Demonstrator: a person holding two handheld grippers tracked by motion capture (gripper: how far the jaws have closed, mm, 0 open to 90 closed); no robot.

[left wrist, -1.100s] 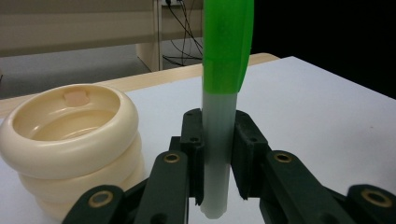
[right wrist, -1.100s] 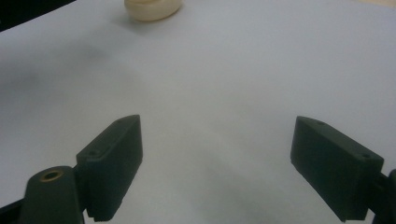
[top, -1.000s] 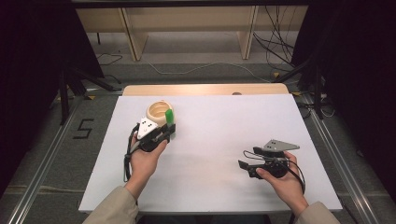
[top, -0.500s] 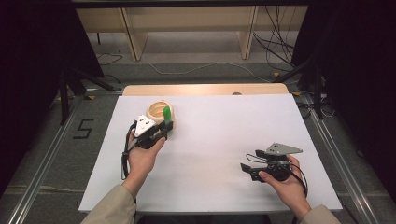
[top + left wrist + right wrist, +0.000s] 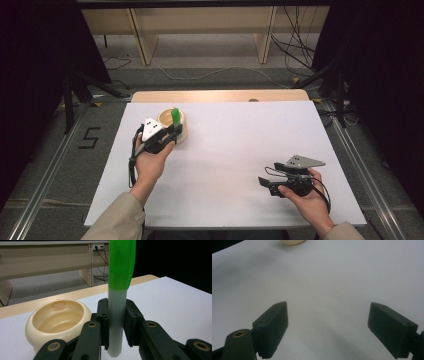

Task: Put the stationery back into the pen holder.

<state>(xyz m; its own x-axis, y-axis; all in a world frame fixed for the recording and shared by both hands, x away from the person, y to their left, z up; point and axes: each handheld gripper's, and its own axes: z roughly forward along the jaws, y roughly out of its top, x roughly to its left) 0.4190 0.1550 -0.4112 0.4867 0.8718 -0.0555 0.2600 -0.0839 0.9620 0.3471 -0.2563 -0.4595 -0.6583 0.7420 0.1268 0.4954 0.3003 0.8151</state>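
At ten o'clock on the worktop (image 5: 240, 165), the left claw (image 5: 167, 134) grips an upright green-and-white toy leek (image 5: 119, 300) beside the cream bowl (image 5: 58, 321). The right claw (image 5: 267, 184) rests open at four o'clock. I judge the carrying step is in hand; next the leek must be lowered into the bowl.

The bowl (image 5: 176, 125) sits on the table (image 5: 240, 150), far left of centre. The left gripper (image 5: 170, 131) is just before it, holding a leek-shaped toy (image 5: 176, 116) upright over its rim. The right gripper (image 5: 265, 181) lies well apart, near right.
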